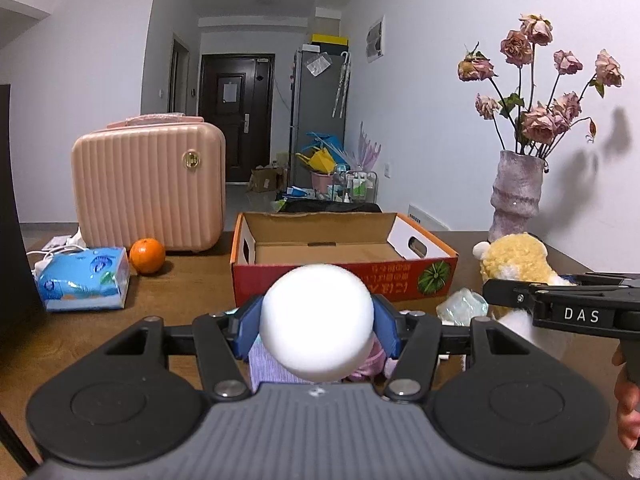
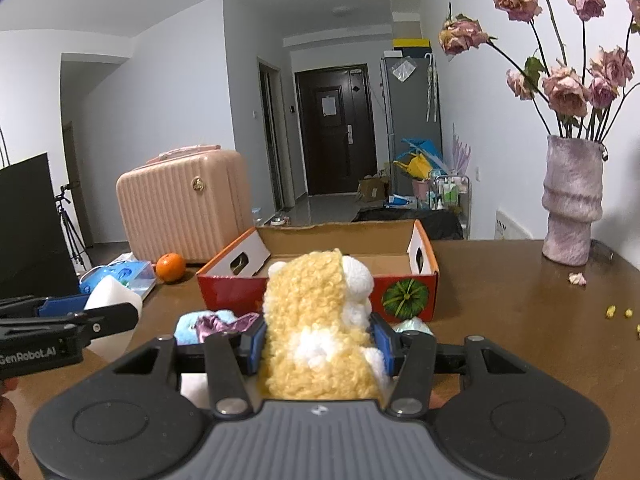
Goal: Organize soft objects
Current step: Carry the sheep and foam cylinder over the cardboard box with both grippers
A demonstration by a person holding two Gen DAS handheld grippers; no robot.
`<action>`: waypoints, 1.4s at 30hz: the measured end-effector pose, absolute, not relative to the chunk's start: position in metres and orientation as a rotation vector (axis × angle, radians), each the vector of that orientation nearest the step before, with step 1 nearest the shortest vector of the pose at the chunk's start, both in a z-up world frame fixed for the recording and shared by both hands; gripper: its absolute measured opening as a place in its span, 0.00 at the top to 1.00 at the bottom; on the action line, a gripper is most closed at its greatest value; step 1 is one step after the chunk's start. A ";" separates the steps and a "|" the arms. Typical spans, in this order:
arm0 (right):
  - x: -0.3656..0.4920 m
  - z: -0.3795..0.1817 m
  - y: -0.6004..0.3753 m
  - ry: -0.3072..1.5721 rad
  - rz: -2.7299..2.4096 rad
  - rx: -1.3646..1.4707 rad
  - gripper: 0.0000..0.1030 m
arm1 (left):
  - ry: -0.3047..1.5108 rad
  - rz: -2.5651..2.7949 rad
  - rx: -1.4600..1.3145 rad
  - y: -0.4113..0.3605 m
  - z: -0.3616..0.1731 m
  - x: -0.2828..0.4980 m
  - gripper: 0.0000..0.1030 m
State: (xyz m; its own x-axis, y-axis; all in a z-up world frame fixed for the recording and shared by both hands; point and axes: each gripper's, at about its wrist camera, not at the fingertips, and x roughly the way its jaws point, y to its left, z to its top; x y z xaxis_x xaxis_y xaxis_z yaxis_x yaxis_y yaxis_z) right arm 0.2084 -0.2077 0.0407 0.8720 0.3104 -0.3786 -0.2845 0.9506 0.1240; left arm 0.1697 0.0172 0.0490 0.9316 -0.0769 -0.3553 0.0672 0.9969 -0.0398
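Sponge first: my left gripper is clamped on this white block, carrying it clear of the table toward the cardboard box. My right gripper squeezes the yellow plush toy, lifted likewise for boxing.

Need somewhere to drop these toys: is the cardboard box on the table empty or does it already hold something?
Apparently empty. The cardboard box stands open-topped, and both wrist views show only bare brown floor inside; the strip behind its near wall is hidden.
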 end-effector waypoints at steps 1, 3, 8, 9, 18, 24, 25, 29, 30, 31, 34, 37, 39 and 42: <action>0.211 0.042 -0.208 0.404 0.309 0.065 0.51 | 0.362 -0.072 -0.029 0.017 0.051 0.172 0.43; 0.216 0.044 -0.208 0.400 0.305 0.066 0.51 | 0.358 -0.069 -0.033 0.017 0.054 0.177 0.43; 0.230 0.050 -0.208 0.388 0.293 0.068 0.51 | 0.341 -0.059 -0.037 0.012 0.062 0.189 0.43; 0.233 0.052 -0.207 0.388 0.291 0.066 0.51 | 0.337 -0.058 -0.039 0.011 0.063 0.191 0.43; 0.267 0.058 -0.209 0.386 0.275 0.081 0.51 | 0.323 -0.042 -0.049 0.007 0.069 0.220 0.43; 0.290 0.062 -0.214 0.389 0.258 0.089 0.51 | 0.319 -0.021 -0.058 0.008 0.073 0.243 0.43; 0.293 0.063 -0.216 0.388 0.255 0.091 0.51 | 0.318 -0.018 -0.057 0.008 0.073 0.247 0.43; 0.308 0.068 -0.218 0.382 0.246 0.100 0.51 | 0.316 -0.010 -0.055 0.007 0.074 0.262 0.43; 0.311 0.068 -0.219 0.383 0.246 0.101 0.51 | 0.316 -0.011 -0.055 0.007 0.074 0.266 0.43; 0.315 0.068 -0.220 0.383 0.244 0.104 0.51 | 0.318 -0.011 -0.054 0.006 0.074 0.269 0.43; 0.326 0.066 -0.221 0.397 0.235 0.105 0.51 | 0.333 -0.012 -0.047 0.004 0.070 0.280 0.43; 0.337 0.063 -0.222 0.418 0.225 0.104 0.51 | 0.349 -0.011 -0.041 0.003 0.067 0.290 0.43; 0.342 0.061 -0.222 0.427 0.220 0.102 0.51 | 0.351 -0.008 -0.034 0.002 0.067 0.294 0.43; 0.352 0.061 -0.223 0.442 0.209 0.099 0.51 | 0.347 0.001 -0.025 0.002 0.070 0.302 0.43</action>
State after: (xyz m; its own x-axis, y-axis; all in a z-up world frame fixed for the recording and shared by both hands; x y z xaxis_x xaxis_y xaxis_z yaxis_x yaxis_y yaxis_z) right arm 0.3520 -0.2229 0.0608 0.8830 0.2221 -0.4136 -0.1794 0.9738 0.1399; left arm 0.3017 0.0021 0.0696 0.9405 -0.0036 -0.3399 -0.0048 0.9997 -0.0239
